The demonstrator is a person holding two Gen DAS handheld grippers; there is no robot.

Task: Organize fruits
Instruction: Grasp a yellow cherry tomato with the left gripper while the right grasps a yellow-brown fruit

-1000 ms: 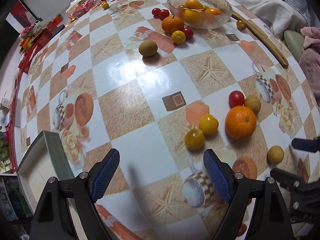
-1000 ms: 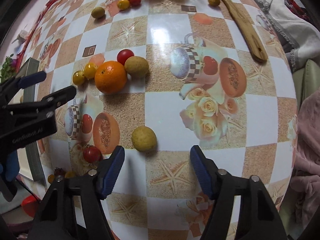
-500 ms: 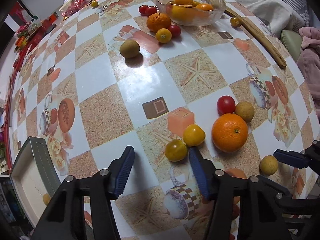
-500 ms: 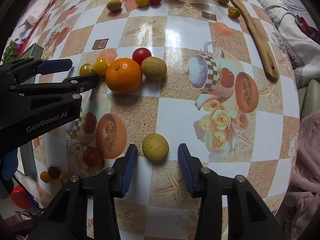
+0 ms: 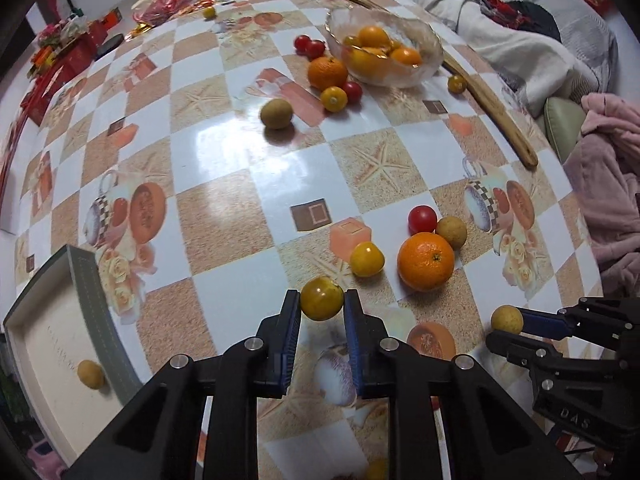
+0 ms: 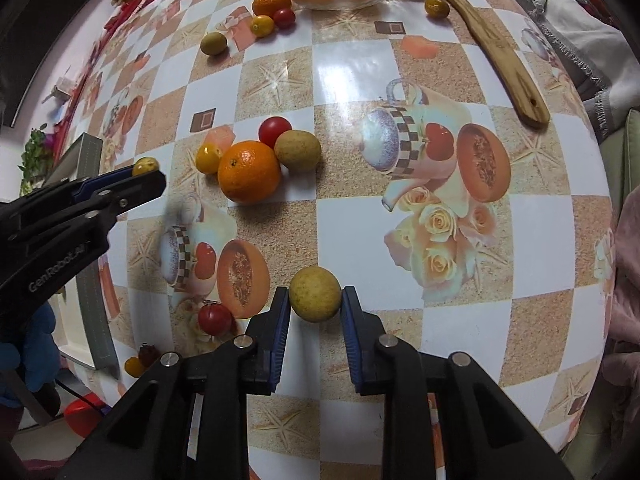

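Note:
My left gripper (image 5: 322, 305) is shut on a yellow tomato (image 5: 321, 298) just above the table; it also shows at the left of the right wrist view (image 6: 146, 166). My right gripper (image 6: 315, 300) is shut on a tan round fruit (image 6: 315, 293), which shows at the right of the left wrist view (image 5: 506, 319). A large orange (image 5: 425, 261), a yellow tomato (image 5: 367, 259), a red tomato (image 5: 422, 218) and a tan fruit (image 5: 451, 231) lie clustered ahead. A glass bowl (image 5: 416, 76) of oranges stands far back.
A green-rimmed box (image 5: 82, 280) at the left holds one tan fruit (image 5: 91, 374). A wooden spatula (image 5: 492, 112) lies at the right. More fruit sits by the bowl: an orange (image 5: 327, 72), a kiwi-like fruit (image 5: 276, 113), tomatoes (image 5: 310, 45). A red tomato (image 6: 215, 318) lies near the right gripper.
Both grippers moved forward and closed: the left onto the yellow tomato, the right onto the tan fruit. Both were open one second ago.

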